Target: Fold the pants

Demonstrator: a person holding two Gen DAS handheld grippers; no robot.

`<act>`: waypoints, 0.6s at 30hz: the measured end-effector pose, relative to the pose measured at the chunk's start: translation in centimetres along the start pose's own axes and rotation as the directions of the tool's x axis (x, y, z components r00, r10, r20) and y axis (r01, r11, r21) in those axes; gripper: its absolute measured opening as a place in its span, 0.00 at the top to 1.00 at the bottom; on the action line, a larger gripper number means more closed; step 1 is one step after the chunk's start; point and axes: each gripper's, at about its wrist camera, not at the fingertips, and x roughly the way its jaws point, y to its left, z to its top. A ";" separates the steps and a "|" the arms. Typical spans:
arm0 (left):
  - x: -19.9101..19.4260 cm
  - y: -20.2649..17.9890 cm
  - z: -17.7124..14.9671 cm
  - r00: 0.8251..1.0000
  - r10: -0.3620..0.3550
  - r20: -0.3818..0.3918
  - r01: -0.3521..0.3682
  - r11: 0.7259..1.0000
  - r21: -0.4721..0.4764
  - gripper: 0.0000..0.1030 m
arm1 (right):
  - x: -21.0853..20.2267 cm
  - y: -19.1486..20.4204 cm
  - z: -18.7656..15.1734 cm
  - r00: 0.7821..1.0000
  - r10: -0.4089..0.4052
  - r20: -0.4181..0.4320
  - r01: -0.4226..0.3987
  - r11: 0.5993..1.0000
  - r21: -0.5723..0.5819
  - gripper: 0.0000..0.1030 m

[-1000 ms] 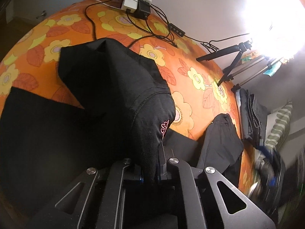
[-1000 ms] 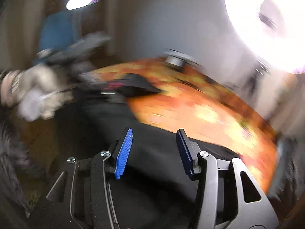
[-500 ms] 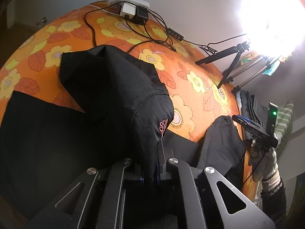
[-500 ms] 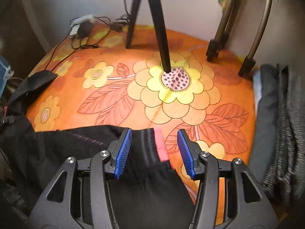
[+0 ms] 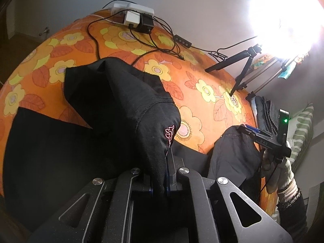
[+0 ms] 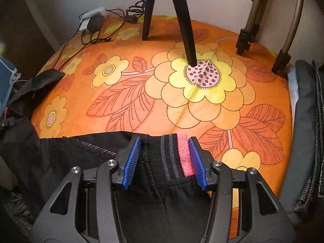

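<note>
A: Left wrist view first. The left gripper is clamped tight on a bunched fold of the black fabric pants with the small pink embroidered logo; cloth rises out of the jaws and drapes back down. The rest of the pants spreads over the orange bedcover printed with yellow flowers.

B: Anything else in that view?

A: The right gripper at the far side, in a white-gloved hand, down at a raised corner of the pants. White power strip with black plugs and cables at the back, black tripod, glaring lamp.

B: Right wrist view?

A: Right gripper's blue pads stand half apart, straddling the black ribbed waistband with grey stripes and a pink stripe. The right pad looks to touch the pink edge; the left one looks clear. So open, not pinching.

B: Risks?

A: If it shuts this shallow it could catch only the band's edge, which might slip on lifting. Only one layer may get caught, so the fold would come out skewed. Tripod leg stands just ahead; a forward swing could hit it.

B: View differences?

A: Only the right view shows the waistband and pad gap. Only the left shows the logo, the lifted fold and the hand.
</note>
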 end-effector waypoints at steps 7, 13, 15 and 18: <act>-0.1 -0.3 0.2 1.000 0.012 0.010 -0.012 1.000 0.003 0.95 | -1.9 0.4 -0.5 0.997 -0.010 0.078 0.011 1.000 -0.010 0.91; -0.3 -0.3 -0.1 1.000 0.018 0.017 -0.018 1.000 0.001 0.95 | -4.1 0.6 -0.8 0.991 -0.021 0.134 0.022 1.000 -0.007 0.93; -0.6 -0.2 -0.1 1.000 0.019 0.020 -0.019 1.000 0.004 0.95 | -5.4 0.5 -1.1 0.986 -0.003 0.165 0.001 1.000 0.011 0.94; -1.0 0.2 -0.2 1.000 0.012 0.028 -0.012 1.000 -0.006 0.95 | -7.8 0.7 -1.9 0.977 -0.001 0.215 -0.002 1.000 0.015 0.94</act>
